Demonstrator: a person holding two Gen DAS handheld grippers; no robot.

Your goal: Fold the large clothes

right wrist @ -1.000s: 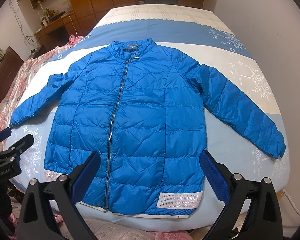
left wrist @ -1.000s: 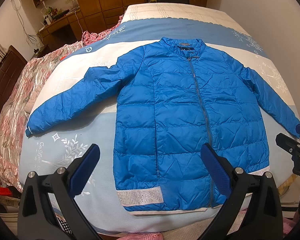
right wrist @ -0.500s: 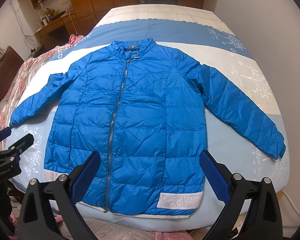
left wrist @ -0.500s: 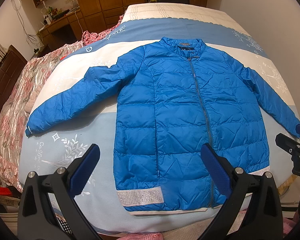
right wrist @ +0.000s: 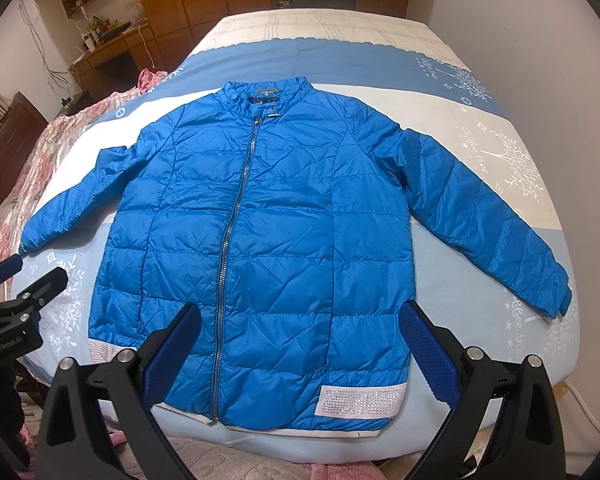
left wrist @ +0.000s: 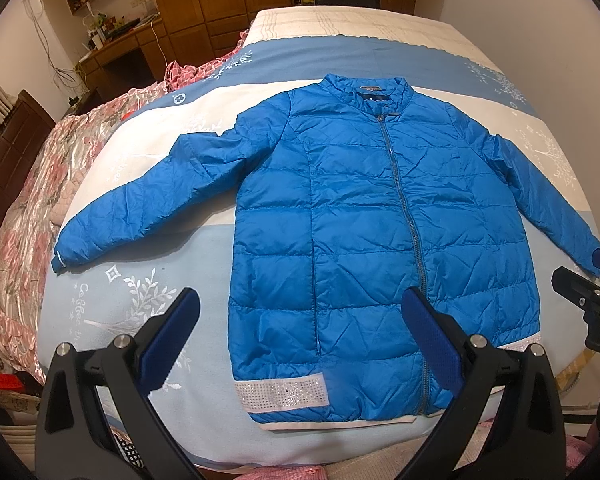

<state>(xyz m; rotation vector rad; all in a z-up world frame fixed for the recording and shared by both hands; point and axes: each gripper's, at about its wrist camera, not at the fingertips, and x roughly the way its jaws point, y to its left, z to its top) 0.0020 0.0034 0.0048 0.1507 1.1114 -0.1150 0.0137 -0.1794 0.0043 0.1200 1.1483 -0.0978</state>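
A blue quilted jacket (left wrist: 352,216) lies flat and zipped on the bed, front up, collar far, both sleeves spread out; it also shows in the right wrist view (right wrist: 268,240). A sparkly white band runs along its hem (left wrist: 282,394). My left gripper (left wrist: 300,328) is open and empty, held above the near hem, left of the zipper. My right gripper (right wrist: 300,336) is open and empty above the near hem, right of the zipper. Each gripper shows at the edge of the other's view: the right one (left wrist: 588,300), the left one (right wrist: 16,292).
The bed has a blue and white cover (left wrist: 140,296) with leaf prints. A pink floral quilt (left wrist: 28,184) is bunched along the left side. A wall (right wrist: 540,20) runs along the right side. Wooden cabinets and a desk (left wrist: 120,44) stand beyond the bed.
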